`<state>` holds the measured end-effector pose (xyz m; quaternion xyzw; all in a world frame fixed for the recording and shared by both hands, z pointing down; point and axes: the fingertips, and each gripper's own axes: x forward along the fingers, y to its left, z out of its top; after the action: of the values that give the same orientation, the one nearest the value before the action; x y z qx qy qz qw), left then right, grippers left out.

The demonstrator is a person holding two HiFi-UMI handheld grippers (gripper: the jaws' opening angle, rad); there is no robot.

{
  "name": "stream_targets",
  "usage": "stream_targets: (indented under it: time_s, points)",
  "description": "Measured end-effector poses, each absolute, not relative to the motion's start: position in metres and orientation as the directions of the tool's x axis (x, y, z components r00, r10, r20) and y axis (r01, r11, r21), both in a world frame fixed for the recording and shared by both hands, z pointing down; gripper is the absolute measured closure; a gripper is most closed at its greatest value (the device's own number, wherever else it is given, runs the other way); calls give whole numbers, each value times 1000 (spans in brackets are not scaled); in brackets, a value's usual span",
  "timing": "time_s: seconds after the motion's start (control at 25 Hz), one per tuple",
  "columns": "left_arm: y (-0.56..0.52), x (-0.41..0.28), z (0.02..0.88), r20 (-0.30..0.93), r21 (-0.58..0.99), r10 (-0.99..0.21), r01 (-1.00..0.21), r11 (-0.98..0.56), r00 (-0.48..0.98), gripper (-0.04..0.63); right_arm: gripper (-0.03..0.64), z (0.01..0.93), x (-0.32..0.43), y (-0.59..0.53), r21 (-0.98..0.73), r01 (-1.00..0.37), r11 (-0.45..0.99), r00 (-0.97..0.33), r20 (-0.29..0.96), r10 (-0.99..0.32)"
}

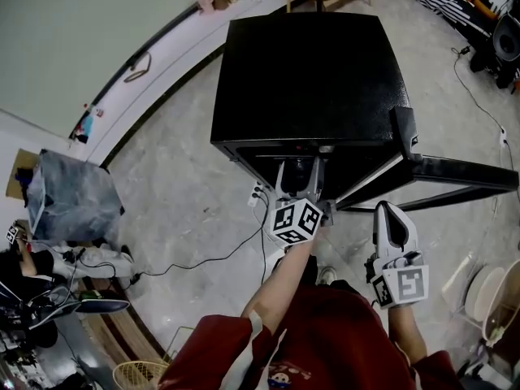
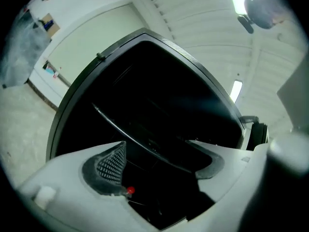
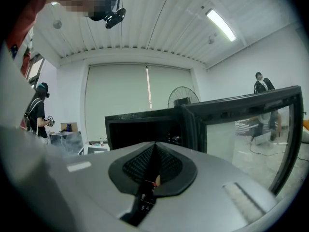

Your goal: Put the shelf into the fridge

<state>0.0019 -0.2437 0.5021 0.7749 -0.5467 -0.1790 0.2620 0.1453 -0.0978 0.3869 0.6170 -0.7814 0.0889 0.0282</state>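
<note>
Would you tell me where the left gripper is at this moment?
Centre of the head view, the left gripper sits at the open front of the fridge, with the open door and the right gripper to its right.

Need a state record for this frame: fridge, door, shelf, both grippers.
fridge: black, stands on the floor
door: open, swung to the right
shelf: thin wire edge shows inside the fridge, not gripped
left gripper: at the fridge opening, jaws apart, pressing on nothing
right gripper: held back near the door, jaws together, empty
</note>
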Motion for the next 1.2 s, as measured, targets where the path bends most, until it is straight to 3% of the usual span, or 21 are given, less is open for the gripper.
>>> stream_targets:
  time_s: [0.24, 0.48, 0.84, 1.2]
  points:
    - [-231, 13, 498, 47, 301, -911, -875, -379, 410, 218, 617, 387, 146, -97, -110, -968, 225, -240, 154, -958]
    - [-232, 10, 505, 113, 78, -930, -937, -342, 349, 184, 617, 391, 147, -97, -111, -968, 224, -240, 165, -957]
    - [-246, 9, 507, 144, 49, -942, -953, -299, 303, 94, 617, 397, 148, -99, -116, -972, 206, -227, 208, -951]
    - [-259, 12, 508, 164, 45, -954, -968, -248, 252, 87, 617, 397, 146, -108, -106, -972, 210, -227, 187, -956]
